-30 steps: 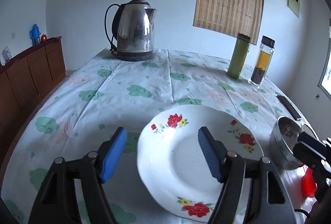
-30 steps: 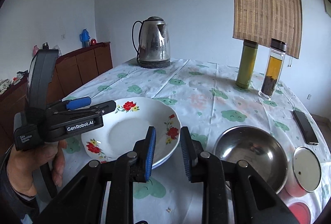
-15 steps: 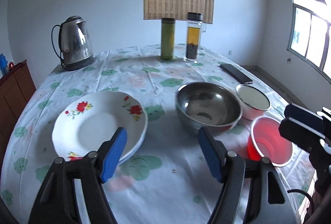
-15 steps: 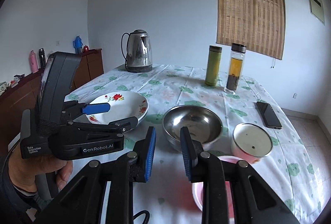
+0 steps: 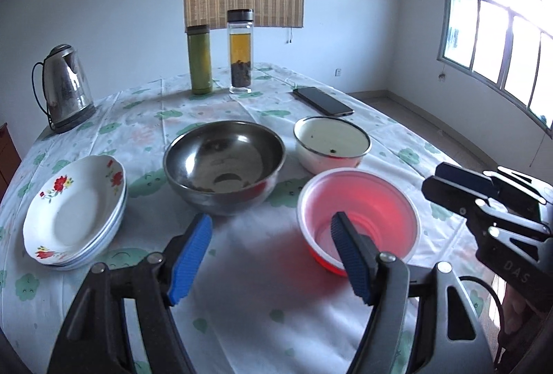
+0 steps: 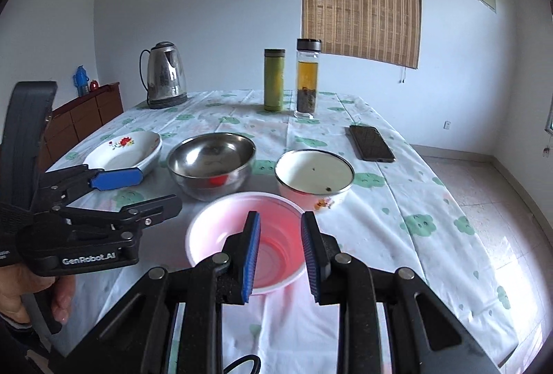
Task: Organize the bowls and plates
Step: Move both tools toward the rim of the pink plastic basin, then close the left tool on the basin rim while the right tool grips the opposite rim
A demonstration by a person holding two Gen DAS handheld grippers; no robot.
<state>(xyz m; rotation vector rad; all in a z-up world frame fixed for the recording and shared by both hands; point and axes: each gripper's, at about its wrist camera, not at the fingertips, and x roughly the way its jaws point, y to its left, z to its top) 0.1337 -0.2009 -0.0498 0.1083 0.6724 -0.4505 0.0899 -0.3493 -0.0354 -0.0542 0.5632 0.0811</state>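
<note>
A stack of white floral plates (image 5: 74, 218) (image 6: 128, 152) lies at the table's left. To its right stand a steel bowl (image 5: 224, 163) (image 6: 211, 159), a white enamel bowl (image 5: 331, 146) (image 6: 314, 173) and, nearest me, a red plastic bowl (image 5: 359, 215) (image 6: 242, 228). My left gripper (image 5: 270, 228) (image 6: 159, 189) is open and holds nothing; it hovers over the cloth between the steel bowl and the red bowl. My right gripper (image 6: 280, 222) (image 5: 432, 180) hangs over the red bowl's near rim. Its jaws stand a narrow gap apart with nothing held.
At the far side of the table stand a steel kettle (image 5: 65, 87), a green flask (image 5: 199, 59) and a glass tea bottle (image 5: 241, 52). A phone (image 6: 371, 142) lies at the back right. A wooden sideboard (image 6: 86, 114) stands left of the table. The table's right edge (image 6: 484, 235) drops to the floor.
Both grippers have swung right, away from the plates and toward the bowls. The red bowl now lies right in front of both. Neither jaw gap has changed.
</note>
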